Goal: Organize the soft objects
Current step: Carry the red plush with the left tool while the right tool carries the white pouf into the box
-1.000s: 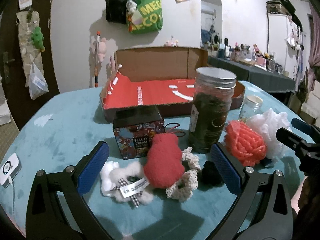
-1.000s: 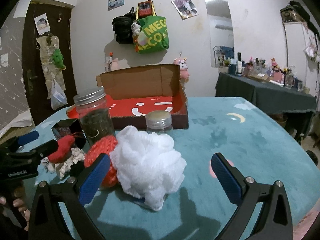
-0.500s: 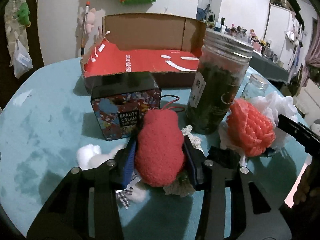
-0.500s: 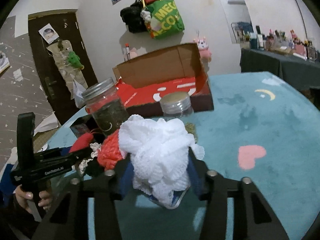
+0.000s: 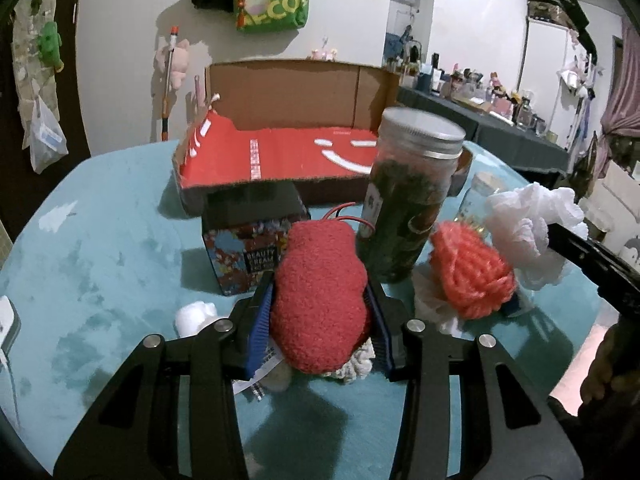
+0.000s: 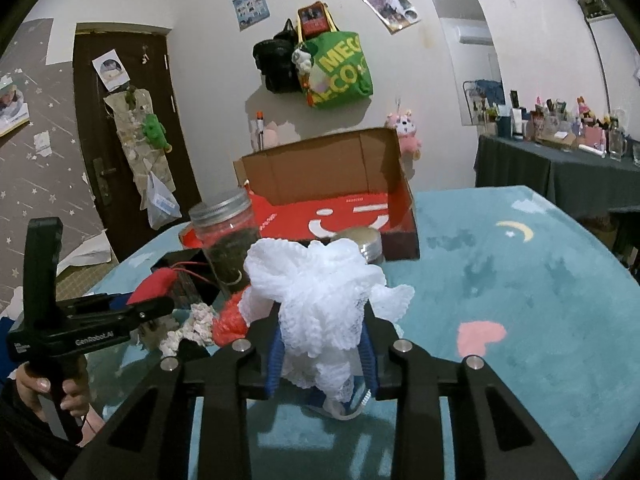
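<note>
Red plush (image 5: 320, 300), centre frame, is pinched by the left gripper (image 5: 320, 320); white mesh puff (image 6: 320, 300), centre of right view, is squeezed in the right gripper (image 6: 320, 364). Risk: lifting either may knock the tall jar (image 5: 408, 200) or drag the crochet scrap (image 5: 356, 364) beneath off the bench (image 5: 100, 240).

green tote bag (image 6: 340, 68), dark door (image 6: 124, 136), cluttered side table (image 6: 560, 160)

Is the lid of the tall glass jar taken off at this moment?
No, the tall glass jar has its silver lid on top, as the left wrist view shows.
</note>
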